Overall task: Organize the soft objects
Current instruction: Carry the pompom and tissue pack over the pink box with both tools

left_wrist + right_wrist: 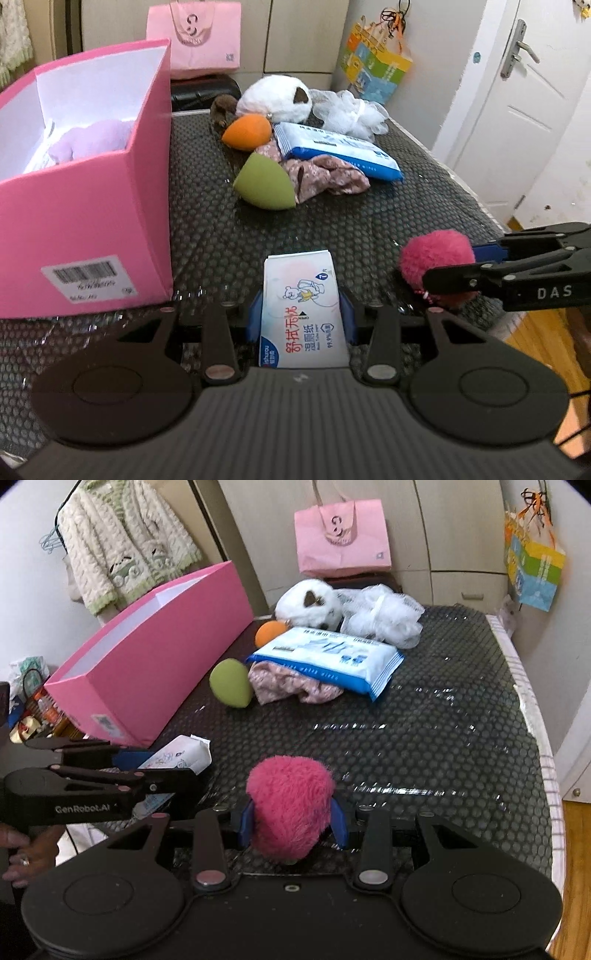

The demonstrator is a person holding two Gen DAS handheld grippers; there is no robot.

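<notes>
My left gripper (301,317) is shut on a small white wet-wipe pack (301,306), held just right of the pink box (85,221); that pack (181,755) also shows in the right wrist view. A fuzzy pink pompom (290,805) is squeezed between the blue pads of my right gripper (291,821), above the table's near edge; the same pompom (436,260) appears at the right of the left wrist view. Inside the box lies a lilac soft item (88,142). Farther back sit a green sponge (264,184), an orange sponge (247,131), floral cloth (325,175) and a big wipes pack (340,149).
A white plush (277,98), a white mesh pouf (354,112) and a small brown toy (221,109) lie at the back of the dark dotted table (443,738). A pink bag (343,535) stands behind. Wooden floor (576,867) lies beyond the right edge.
</notes>
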